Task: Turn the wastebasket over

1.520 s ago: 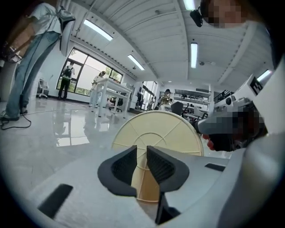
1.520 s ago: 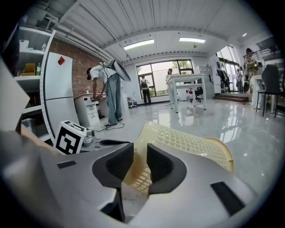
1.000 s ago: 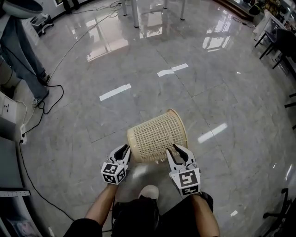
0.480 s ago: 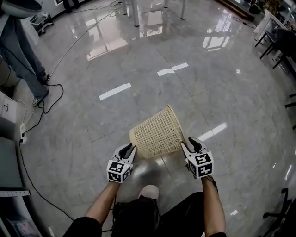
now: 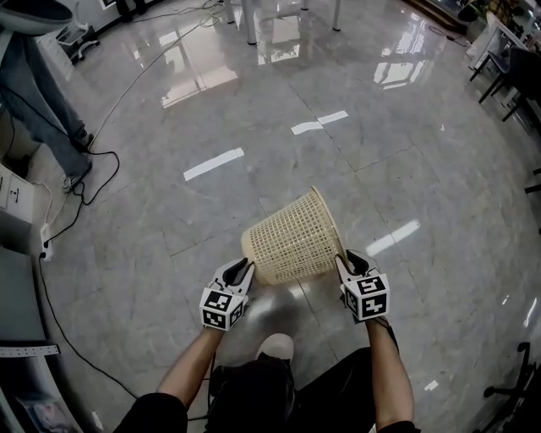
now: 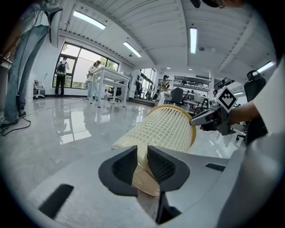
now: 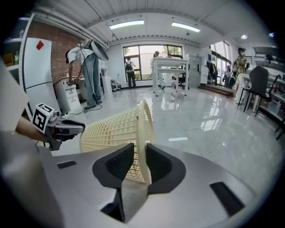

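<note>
A cream lattice wastebasket [image 5: 292, 237] hangs tilted above the floor, its open rim toward the upper right and its base toward me. My left gripper [image 5: 245, 269] is shut on the edge of the base; in the left gripper view the base rim [image 6: 143, 176] sits pinched between the pads [image 6: 124, 164]. My right gripper [image 5: 345, 258] is at the lower part of the open rim, its jaws closing on it. In the right gripper view the thin rim [image 7: 143, 133] runs between the two pads and touches them, with the wastebasket's wall [image 7: 111, 129] beyond.
A black cable [image 5: 76, 190] trails over the glossy tile floor at the left. A person's legs [image 5: 42, 110] stand at the top left. Table legs [image 5: 249, 25] are at the top, dark chairs [image 5: 507, 68] at the right. My shoe [image 5: 275, 347] is below the basket.
The right gripper left the basket's near side, swung right and down, and took the open rim. The basket shifted a little to the right. The left gripper stayed on the base.
</note>
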`<action>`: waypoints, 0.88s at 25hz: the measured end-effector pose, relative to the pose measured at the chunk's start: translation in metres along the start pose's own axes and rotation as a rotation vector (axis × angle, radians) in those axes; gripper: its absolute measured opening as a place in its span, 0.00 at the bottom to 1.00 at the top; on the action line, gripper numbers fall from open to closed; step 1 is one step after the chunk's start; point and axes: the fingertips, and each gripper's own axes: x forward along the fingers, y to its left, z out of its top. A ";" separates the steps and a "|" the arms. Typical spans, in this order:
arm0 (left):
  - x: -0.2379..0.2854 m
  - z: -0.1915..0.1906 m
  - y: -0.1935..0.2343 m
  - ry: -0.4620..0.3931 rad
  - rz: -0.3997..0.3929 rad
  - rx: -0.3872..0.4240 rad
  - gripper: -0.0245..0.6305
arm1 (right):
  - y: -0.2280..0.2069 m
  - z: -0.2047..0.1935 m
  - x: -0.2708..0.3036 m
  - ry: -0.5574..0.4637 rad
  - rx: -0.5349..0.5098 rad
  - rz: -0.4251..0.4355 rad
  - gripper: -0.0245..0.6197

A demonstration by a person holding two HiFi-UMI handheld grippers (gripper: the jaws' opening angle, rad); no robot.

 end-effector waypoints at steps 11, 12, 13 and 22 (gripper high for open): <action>0.011 0.000 -0.015 0.011 -0.004 -0.005 0.14 | -0.014 0.004 -0.017 -0.061 0.043 -0.074 0.17; 0.012 0.000 -0.017 0.011 -0.008 -0.006 0.13 | -0.017 0.006 -0.020 -0.072 0.047 -0.083 0.17; 0.013 0.000 -0.019 0.011 -0.012 -0.009 0.13 | -0.019 0.009 -0.022 -0.083 0.048 -0.091 0.17; 0.034 -0.033 -0.046 0.141 -0.099 -0.020 0.13 | -0.003 0.050 -0.055 -0.234 -0.127 -0.173 0.17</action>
